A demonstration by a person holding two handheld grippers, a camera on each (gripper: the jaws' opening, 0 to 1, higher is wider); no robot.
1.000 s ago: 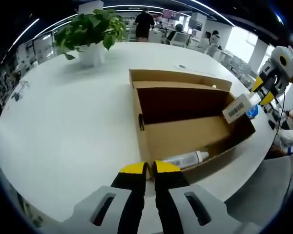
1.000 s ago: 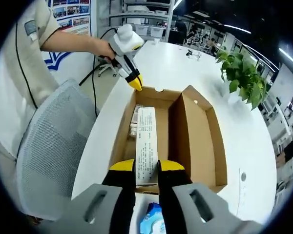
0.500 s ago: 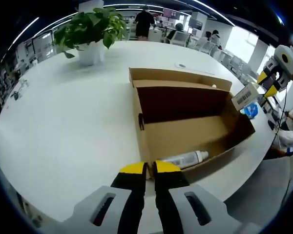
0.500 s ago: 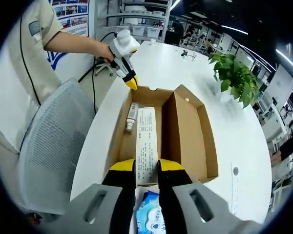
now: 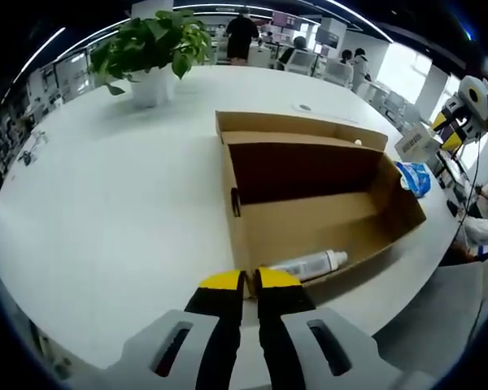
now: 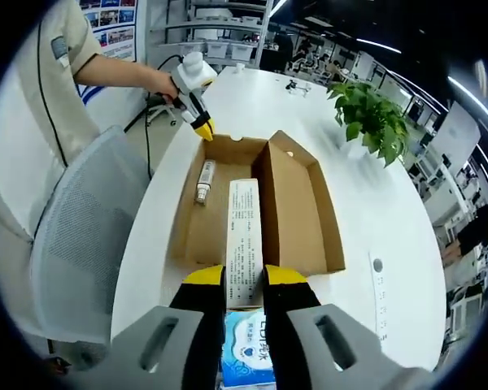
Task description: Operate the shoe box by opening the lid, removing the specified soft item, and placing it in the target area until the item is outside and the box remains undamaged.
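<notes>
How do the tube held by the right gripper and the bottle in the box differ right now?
The tube is white, flat, printed with text, and clamped in the right gripper, raised above the box. The bottle is clear, round, with a white cap, lying loose on the box floor near the left gripper. The tube looks longer. Both are slim toiletry-type items.

Centre frame, open shoe box (image 6: 252,207) on table (image 6: 398,203), bottle (image 6: 203,180) inside; my right gripper's carton (image 6: 244,244) above it; plant (image 6: 370,118) upper right; tissue pack (image 6: 246,357) bottom.
</notes>
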